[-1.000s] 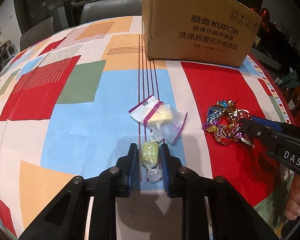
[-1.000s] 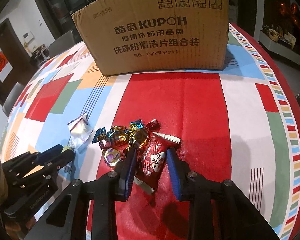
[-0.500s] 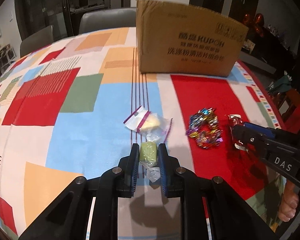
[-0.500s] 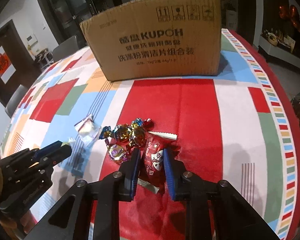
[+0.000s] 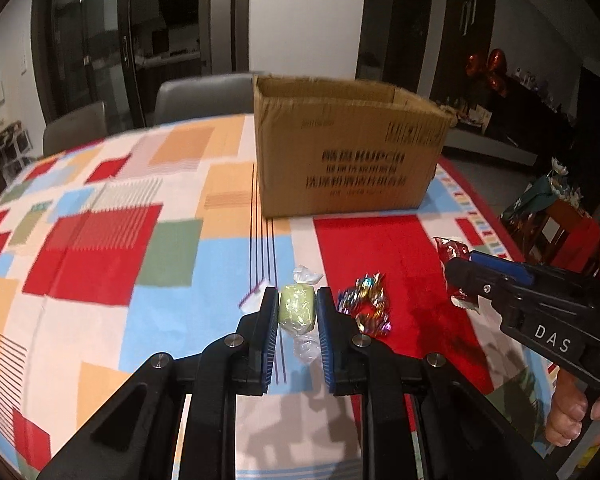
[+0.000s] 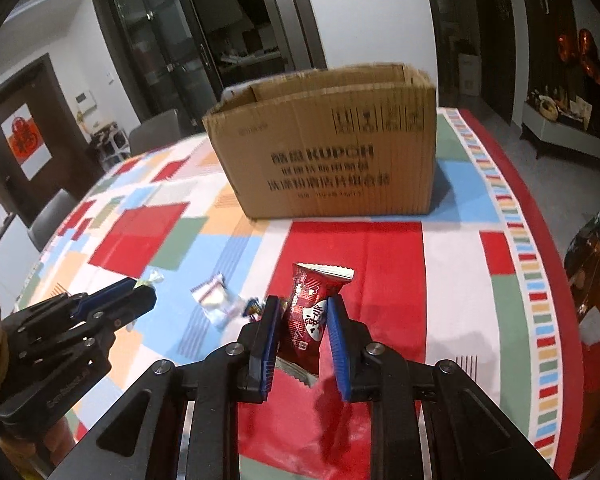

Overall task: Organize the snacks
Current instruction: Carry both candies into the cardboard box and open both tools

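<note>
Now your left gripper [image 5: 298, 312] is clamped on the pale green candy [image 5: 297, 312], held above the tablecloth [image 5: 100, 264]. Your right gripper [image 6: 304, 320] grips the red snack packet [image 6: 310, 312], also lifted. Foil candies [image 5: 366, 304] lie between them, the open cardboard box [image 5: 348, 160] beyond.

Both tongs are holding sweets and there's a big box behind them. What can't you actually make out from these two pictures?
- Inside of the box: both views see only its rim and outer walls.
- Small print on the box: blurred in both views.
- White packet: in the left view, mostly hidden behind the left tongs.
- Foil candies: in the right view, nearly all hidden behind the right tongs and red packet.
</note>
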Action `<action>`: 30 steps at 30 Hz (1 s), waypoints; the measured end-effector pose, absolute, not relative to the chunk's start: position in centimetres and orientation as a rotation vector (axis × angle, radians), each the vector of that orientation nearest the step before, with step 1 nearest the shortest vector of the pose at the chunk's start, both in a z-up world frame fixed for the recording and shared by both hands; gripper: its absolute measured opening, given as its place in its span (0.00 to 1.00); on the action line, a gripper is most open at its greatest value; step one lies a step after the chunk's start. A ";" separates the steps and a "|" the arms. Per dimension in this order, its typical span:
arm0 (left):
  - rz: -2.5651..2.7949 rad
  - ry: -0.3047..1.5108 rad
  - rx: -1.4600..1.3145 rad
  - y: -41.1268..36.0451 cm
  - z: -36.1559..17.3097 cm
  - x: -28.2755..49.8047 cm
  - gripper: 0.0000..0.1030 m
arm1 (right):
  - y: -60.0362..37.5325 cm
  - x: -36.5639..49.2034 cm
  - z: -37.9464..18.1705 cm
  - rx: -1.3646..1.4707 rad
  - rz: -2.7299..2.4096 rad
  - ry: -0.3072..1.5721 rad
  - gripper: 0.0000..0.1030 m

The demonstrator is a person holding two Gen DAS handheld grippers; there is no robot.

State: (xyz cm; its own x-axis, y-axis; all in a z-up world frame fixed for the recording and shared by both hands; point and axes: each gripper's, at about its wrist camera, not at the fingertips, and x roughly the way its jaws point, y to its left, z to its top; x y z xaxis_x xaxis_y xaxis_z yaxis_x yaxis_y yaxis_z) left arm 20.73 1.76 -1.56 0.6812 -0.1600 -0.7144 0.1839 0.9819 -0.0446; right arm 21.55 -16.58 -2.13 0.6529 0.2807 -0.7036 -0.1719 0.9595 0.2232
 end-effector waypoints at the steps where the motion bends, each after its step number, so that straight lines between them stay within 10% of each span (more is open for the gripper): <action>1: -0.195 0.789 0.033 1.7 -1.2 20.8 0.19 | -16.6 21.5 -1.7 0.142 0.259 0.809 0.24; 30: -0.257 0.561 0.051 -0.8 9.1 29.7 0.19 | -17.3 28.3 8.3 0.097 0.252 0.568 0.24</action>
State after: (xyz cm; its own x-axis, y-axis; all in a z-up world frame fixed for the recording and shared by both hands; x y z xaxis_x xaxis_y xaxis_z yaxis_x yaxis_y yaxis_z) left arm 29.65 -0.79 9.10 0.8155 -0.2272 -0.5322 0.2551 0.9667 -0.0218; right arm 28.31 -17.30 8.34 0.8129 0.2625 -0.5199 -0.2091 0.9647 0.1602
